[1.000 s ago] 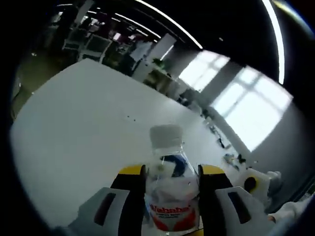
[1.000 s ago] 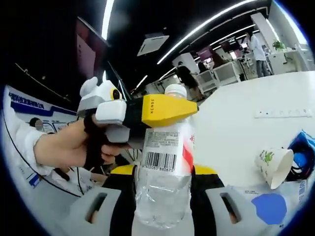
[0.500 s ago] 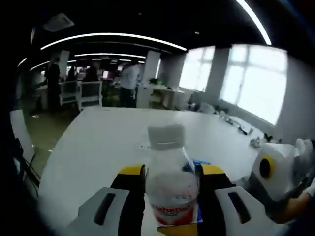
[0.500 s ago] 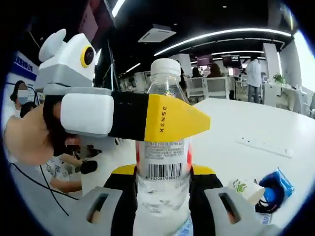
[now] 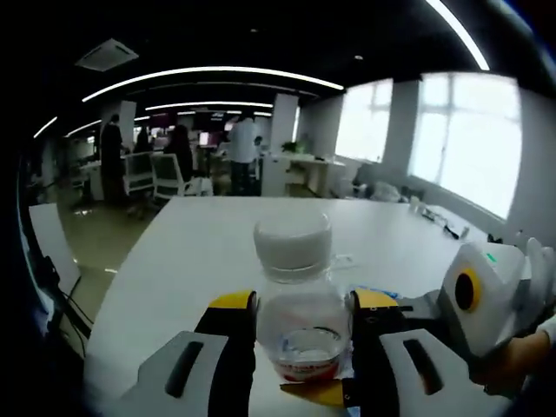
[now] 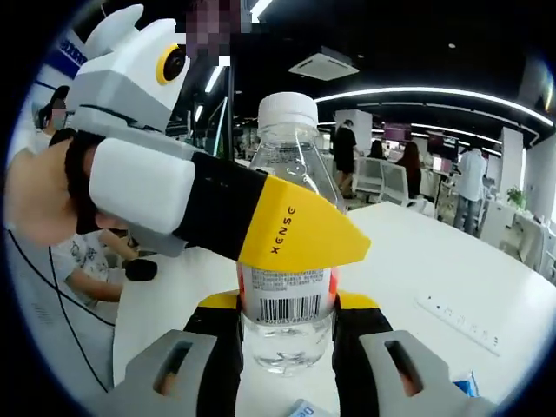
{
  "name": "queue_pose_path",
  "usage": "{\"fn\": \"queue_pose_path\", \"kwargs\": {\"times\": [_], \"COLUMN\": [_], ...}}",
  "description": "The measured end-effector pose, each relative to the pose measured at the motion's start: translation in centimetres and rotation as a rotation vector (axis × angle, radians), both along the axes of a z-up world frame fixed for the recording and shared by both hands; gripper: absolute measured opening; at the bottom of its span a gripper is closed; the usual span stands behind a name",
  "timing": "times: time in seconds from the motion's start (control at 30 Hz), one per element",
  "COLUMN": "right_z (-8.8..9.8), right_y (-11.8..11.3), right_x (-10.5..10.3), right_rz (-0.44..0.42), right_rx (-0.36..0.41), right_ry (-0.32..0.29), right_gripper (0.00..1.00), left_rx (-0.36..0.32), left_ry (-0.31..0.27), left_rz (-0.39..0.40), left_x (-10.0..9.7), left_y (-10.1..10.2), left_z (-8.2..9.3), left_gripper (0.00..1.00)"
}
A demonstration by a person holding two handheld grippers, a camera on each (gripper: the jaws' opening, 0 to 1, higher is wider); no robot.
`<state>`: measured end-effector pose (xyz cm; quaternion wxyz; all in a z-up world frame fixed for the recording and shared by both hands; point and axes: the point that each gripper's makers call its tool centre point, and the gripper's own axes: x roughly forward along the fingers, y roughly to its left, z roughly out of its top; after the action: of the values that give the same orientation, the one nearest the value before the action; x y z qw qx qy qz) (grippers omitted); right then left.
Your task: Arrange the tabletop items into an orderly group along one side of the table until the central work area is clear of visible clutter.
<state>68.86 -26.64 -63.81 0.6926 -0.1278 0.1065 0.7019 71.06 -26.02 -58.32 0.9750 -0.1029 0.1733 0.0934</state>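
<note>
Both claws, left claw (image 5: 297, 314) and right claw (image 6: 287, 317), clamped on barcode-labelled water bottle (image 6: 287, 252), "XENSE" on jaw.

Both views are dim overall, with a dark ceiling cut by long curved white ceiling light strips (image 5: 208, 71) that the fisheye lens bends into arcs. In the left gripper view, tall bright windows (image 5: 469, 139) blow out to near white and throw a soft sheen over the large white table (image 5: 200, 252). The clear plastic water bottle with a white cap (image 5: 295, 300) sits very close and looks soft, perhaps slightly out of focus. In the right gripper view the background people and desks smear and curve towards the edges.
</note>
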Motion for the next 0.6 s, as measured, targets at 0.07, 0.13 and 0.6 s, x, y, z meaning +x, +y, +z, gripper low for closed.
{"fn": "queue_pose_path", "kwargs": {"times": [0.07, 0.13, 0.6], "right_z": [-0.2, -0.4, -3.6], "right_y": [0.4, 0.7, 2.5], "right_x": [0.1, 0.0, -0.1], "right_rz": [0.023, 0.046, 0.112], "right_rx": [0.000, -0.002, 0.012], "right_ry": [-0.009, -0.017, 0.064], "right_gripper": [0.36, 0.36, 0.36], "left_rx": [-0.006, -0.019, -0.002], "left_ry": [0.001, 0.002, 0.073], "left_rz": [0.013, 0.026, 0.068], "left_x": [-0.1, -0.2, 0.0], "left_y": [0.4, 0.8, 2.1], "left_z": [-0.2, -0.4, -3.5], "left_gripper": [0.40, 0.40, 0.40]}}
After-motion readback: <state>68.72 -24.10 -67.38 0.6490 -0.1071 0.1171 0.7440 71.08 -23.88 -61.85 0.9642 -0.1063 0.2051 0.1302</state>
